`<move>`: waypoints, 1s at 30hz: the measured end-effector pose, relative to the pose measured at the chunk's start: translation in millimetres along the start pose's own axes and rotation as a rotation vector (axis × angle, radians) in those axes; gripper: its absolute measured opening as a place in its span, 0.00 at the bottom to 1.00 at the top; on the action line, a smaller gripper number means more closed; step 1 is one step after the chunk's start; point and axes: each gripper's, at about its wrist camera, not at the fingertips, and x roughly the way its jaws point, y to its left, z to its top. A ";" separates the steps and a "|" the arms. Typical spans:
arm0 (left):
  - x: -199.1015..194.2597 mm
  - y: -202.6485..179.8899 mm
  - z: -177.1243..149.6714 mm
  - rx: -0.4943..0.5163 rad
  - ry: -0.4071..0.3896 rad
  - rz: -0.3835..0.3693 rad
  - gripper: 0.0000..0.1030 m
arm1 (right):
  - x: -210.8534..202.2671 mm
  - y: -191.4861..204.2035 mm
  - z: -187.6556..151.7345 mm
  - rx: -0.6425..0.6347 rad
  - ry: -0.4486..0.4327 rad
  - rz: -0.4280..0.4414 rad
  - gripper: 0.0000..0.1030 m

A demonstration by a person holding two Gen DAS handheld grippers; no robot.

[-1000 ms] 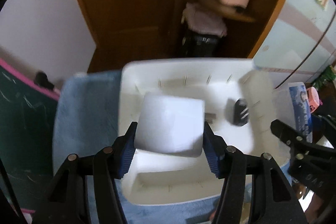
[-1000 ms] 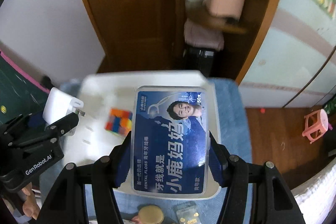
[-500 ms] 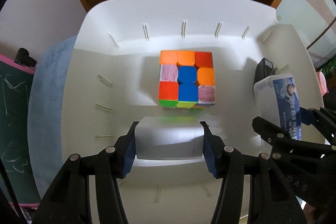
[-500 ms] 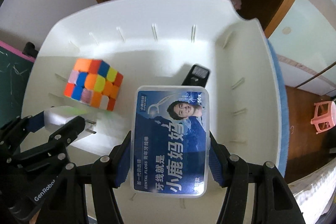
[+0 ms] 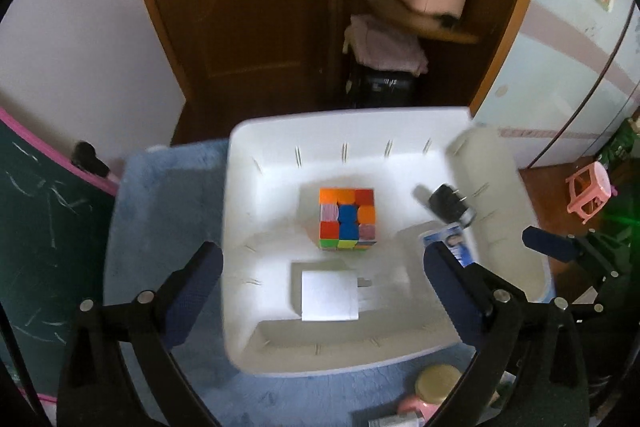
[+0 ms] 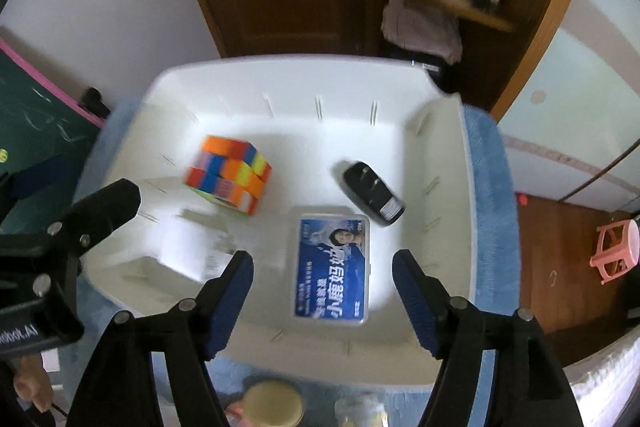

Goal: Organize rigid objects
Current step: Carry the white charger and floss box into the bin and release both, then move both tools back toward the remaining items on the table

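A white bin (image 5: pixel 348 131) (image 6: pixel 312 75) on a blue mat holds a colourful puzzle cube (image 5: pixel 347 218) (image 6: pixel 227 179), a white charger (image 5: pixel 329 295) (image 6: pixel 188 247), a black plug adapter (image 5: pixel 450 206) (image 6: pixel 374 199) and a blue dental floss box (image 6: pixel 333 269) (image 5: pixel 454 246). My left gripper (image 5: pixel 320 291) is open and empty above the white charger. My right gripper (image 6: pixel 323 291) is open and empty above the floss box.
A jar with a gold lid (image 5: pixel 438 383) (image 6: pixel 274 407) and small items lie on the blue mat (image 5: pixel 160 211) in front of the bin. A green chalkboard (image 5: pixel 36 227) stands at left. A wooden door (image 5: pixel 248 3) and a pink stool (image 5: pixel 590 193) are beyond.
Both grippers opened and drew back upward. The white charger and the floss box, held before, now lie loose in the bin.
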 end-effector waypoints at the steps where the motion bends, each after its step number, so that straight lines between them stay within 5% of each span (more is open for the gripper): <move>1: -9.5 -1.6 1.6 0.001 -0.013 -0.006 0.99 | -12.0 2.0 -0.7 0.004 -0.018 0.005 0.71; 16: -124.3 20.1 -26.7 0.056 -0.129 -0.044 0.99 | -166.7 39.8 -45.9 0.080 -0.197 -0.014 0.71; 30: -151.7 34.7 -80.6 0.144 -0.110 -0.102 0.99 | -206.8 79.5 -130.8 0.114 -0.210 -0.065 0.76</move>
